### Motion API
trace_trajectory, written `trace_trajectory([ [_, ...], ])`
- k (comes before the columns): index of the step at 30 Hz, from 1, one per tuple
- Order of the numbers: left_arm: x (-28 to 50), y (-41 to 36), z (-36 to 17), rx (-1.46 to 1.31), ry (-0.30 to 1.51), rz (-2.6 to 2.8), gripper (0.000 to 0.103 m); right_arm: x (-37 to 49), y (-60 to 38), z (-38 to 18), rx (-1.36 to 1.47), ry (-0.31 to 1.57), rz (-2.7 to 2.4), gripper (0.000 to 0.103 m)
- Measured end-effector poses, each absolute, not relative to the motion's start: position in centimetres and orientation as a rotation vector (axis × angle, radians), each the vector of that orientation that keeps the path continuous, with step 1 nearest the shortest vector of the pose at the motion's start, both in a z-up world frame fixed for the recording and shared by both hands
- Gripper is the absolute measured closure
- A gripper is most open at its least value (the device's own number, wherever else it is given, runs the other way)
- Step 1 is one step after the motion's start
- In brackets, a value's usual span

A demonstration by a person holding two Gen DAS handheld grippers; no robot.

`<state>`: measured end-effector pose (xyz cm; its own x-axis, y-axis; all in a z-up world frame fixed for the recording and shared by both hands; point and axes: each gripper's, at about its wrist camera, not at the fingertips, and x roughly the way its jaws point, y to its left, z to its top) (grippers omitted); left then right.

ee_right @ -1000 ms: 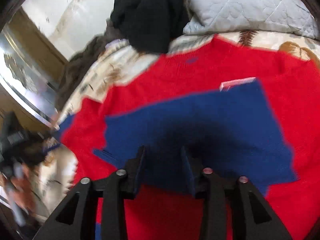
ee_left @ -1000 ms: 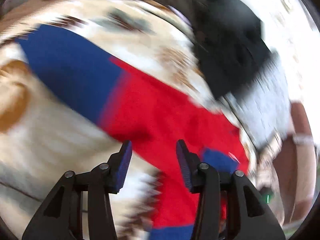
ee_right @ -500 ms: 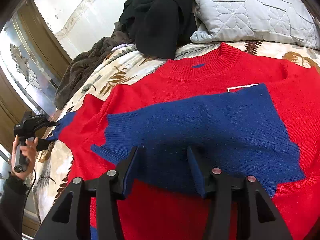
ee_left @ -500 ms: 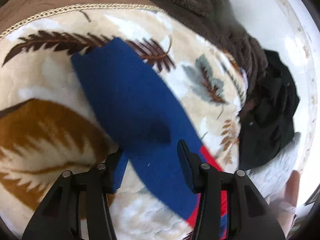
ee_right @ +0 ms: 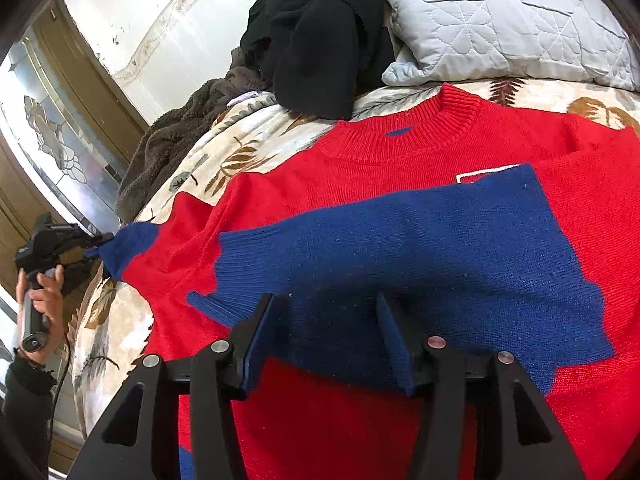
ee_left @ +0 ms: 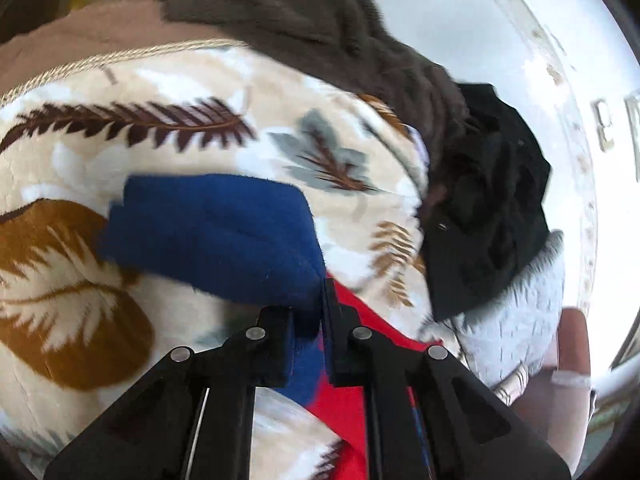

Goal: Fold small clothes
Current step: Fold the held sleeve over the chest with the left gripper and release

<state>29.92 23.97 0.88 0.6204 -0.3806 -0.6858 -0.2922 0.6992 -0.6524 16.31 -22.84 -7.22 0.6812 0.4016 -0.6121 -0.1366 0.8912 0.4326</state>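
Surface: I work over a cream blanket [ee_left: 192, 92] printed with brown feathers and leaves, spread on a bed.
Room: a white wall [ee_right: 132, 20] stands on the far side, with a stained-glass panel [ee_right: 52, 144] at far left.
Clutter: a black garment [ee_right: 320, 40] and a brown fleece throw [ee_left: 320, 28] are heaped at the far edge, beside a grey quilted pillow [ee_right: 500, 20].
Sweater: the red sweater [ee_right: 360, 168] lies flat, collar far, one blue sleeve [ee_right: 400, 248] folded across its chest.
Left gripper [ee_left: 322, 312]: its jaws have just been closing and now pinch the other blue sleeve [ee_left: 216, 232], which bunches in front of them.
Right gripper [ee_right: 324, 344]: its jaws have been opening; I see them apart over the folded sleeve, pads not pressing on it.
Right view only: the whole sweater, and my hand [ee_right: 40, 300] around the left gripper's handle at far left.
Left view only: the pinched cuff up close.
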Motion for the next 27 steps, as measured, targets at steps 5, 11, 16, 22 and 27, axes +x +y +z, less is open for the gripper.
trace_trajectory([
  [5, 28.6, 20.2, 3.3, -0.789, 0.929, -0.133, 0.094, 16.4, -22.9, -7.2, 0.382, 0.772, 0.312, 0.049],
  [11, 27.2, 14.5, 5.0, -0.697, 0.957, -0.194, 0.094, 16.3, -22.9, -6.1, 0.357, 0.818, 0.304, 0.045],
  [16, 26.3, 10.1, 5.7, -0.646, 0.98, -0.249, 0.094, 15.3, -26.3, -5.5, 0.416, 0.817, 0.249, 0.037],
  [22, 25.6, 5.0, 5.9, -0.608, 1.014, -0.315, 0.094, 13.4, -32.5, -6.1, 0.495, 0.796, 0.172, 0.037],
  [27, 25.1, 0.4, 5.2, -0.56, 1.056, -0.364, 0.094, 11.7, -34.9, -7.0, 0.508, 0.756, 0.196, 0.037],
])
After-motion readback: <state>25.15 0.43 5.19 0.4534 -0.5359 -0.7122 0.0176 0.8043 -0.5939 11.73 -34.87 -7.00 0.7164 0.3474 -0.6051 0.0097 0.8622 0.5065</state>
